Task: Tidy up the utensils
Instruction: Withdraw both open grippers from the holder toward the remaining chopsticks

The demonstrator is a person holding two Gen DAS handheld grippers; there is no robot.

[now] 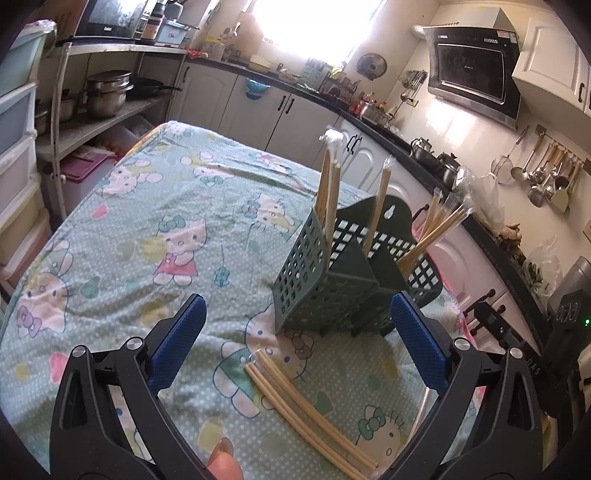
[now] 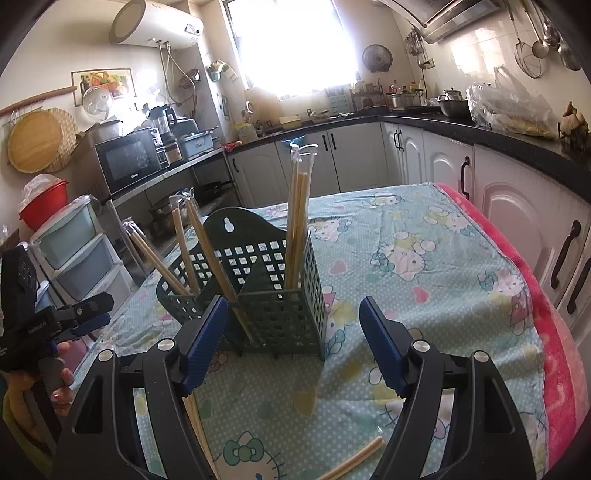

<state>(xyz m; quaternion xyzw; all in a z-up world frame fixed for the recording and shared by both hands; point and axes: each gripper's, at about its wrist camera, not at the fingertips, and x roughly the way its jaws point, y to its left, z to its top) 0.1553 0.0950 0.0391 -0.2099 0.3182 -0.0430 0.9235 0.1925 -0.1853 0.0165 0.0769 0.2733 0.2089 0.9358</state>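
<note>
Bright daylight pours through the window [image 2: 291, 44] on the far wall, washing out its panes. Below it runs a black worktop [image 2: 480, 129] over white cabinets [image 2: 443, 162], turning the corner along the right wall. On the right wall, a range hood [image 1: 471, 70] and a rail of ladles [image 1: 543, 173]. On the left, a microwave [image 2: 129, 160] sits on a metal shelf, pots [image 1: 107, 92] on the shelf below, plastic drawers [image 2: 79, 251] beside it. A water heater [image 2: 155, 26] hangs high up, a round board [image 2: 33, 142] on the left wall. In the middle, a table under a green cartoon-cat cloth [image 2: 424, 266], pink blanket [image 2: 554, 332] along its right edge.
</note>
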